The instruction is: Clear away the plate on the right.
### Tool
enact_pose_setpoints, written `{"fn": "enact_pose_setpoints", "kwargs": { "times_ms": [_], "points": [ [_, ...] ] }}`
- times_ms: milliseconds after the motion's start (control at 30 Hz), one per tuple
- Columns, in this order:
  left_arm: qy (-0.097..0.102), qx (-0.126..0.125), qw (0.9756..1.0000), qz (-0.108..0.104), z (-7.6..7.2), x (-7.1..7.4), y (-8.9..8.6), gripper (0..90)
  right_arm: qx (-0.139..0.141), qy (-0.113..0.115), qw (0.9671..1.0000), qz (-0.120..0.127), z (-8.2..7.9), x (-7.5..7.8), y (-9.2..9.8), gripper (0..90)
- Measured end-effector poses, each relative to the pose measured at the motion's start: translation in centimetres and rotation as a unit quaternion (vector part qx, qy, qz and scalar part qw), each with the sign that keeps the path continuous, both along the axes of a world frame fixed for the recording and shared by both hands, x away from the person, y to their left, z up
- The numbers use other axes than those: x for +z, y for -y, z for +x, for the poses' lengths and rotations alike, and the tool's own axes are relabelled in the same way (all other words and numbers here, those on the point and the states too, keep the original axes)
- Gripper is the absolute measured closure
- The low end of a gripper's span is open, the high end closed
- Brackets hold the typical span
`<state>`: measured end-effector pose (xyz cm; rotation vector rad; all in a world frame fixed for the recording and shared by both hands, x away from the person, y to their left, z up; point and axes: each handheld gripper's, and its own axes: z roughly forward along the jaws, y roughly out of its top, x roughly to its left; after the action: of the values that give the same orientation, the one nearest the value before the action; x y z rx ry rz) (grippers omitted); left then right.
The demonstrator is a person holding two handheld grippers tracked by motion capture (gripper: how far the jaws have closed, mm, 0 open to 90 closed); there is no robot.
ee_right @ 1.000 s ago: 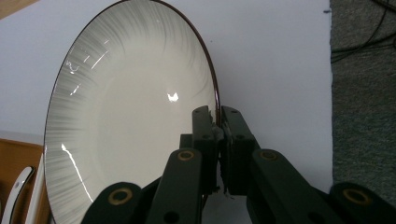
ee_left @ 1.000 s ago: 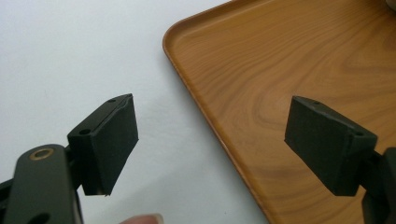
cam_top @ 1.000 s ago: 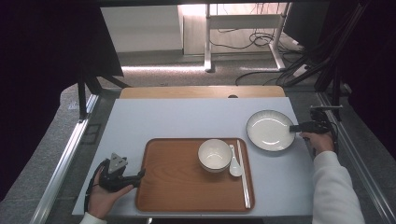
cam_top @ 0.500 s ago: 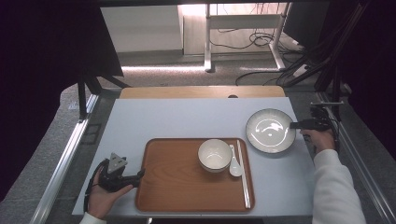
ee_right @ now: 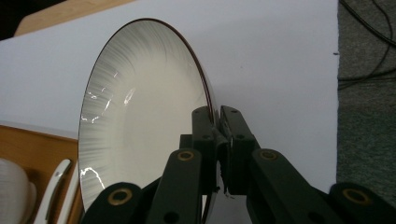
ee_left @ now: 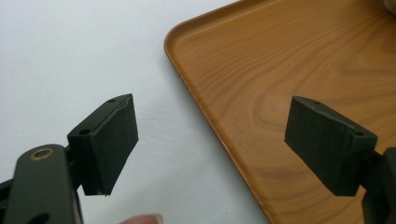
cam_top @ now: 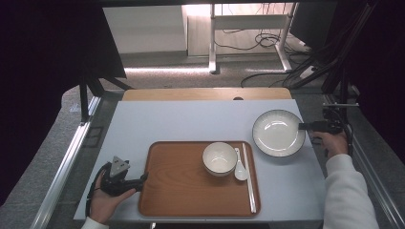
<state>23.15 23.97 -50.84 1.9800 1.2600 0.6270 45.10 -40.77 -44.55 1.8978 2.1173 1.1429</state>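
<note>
- Gripping the rim of the white plate [ee_right: 140, 116] at its right edge, the right gripper [ee_right: 218, 140] has its jaws pinched tight on the dark-lined lip; the plate sits at the right side of the white table [cam_top: 191, 121], just beside the wooden tray [cam_top: 176, 191], and looks tilted in the right gripper view.
- A thin pinch on a glazed rim could slip, in my judgement; the plate's weight hangs well out from the jaws, so a quick swing might twist it loose and drop it onto the table.
- Carried toward the tray, the plate could knock the chopsticks [cam_top: 248, 176] or the white soup spoon [cam_top: 239, 167] lying along the tray's right side.
- The tray holds an empty white bowl [cam_top: 219, 159], the spoon touching it, and the chopsticks.
- The left gripper [ee_left: 210, 144] rests at the tray's left corner, jaws spread wide with nothing between them.
</note>
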Motion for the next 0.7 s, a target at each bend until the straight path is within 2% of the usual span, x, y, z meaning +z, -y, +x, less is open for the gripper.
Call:
{"fn": "enact_pose_setpoints", "kwargs": {
  "times_ms": [133, 200, 267, 700],
  "points": [
    [0.0, 0.0, 1.0, 0.0, 0.0, 0.0, 0.0, 16.9, 0.004, 0.009, 0.9999, 0.006, -0.3, 0.6, -0.1, 86.1],
    [0.0, 0.0, 1.0, 0.0, 0.0, 0.0, 0.0, 16.9, -0.004, 0.022, 0.9998, 0.004, -0.5, 1.1, -0.2, 86.0],
    [0.0, 0.0, 1.0, -0.001, 0.0, 0.0, 0.0, 16.8, -0.003, 0.024, 0.9997, 0.008, -0.6, 1.4, -0.2, 86.1],
    [0.001, 0.0, 1.0, -0.004, 0.0, 0.1, 0.0, 16.8, 0.031, 0.042, 0.9982, 0.03, -1.6, 4.1, -2.0, 86.1]
  ]
}}
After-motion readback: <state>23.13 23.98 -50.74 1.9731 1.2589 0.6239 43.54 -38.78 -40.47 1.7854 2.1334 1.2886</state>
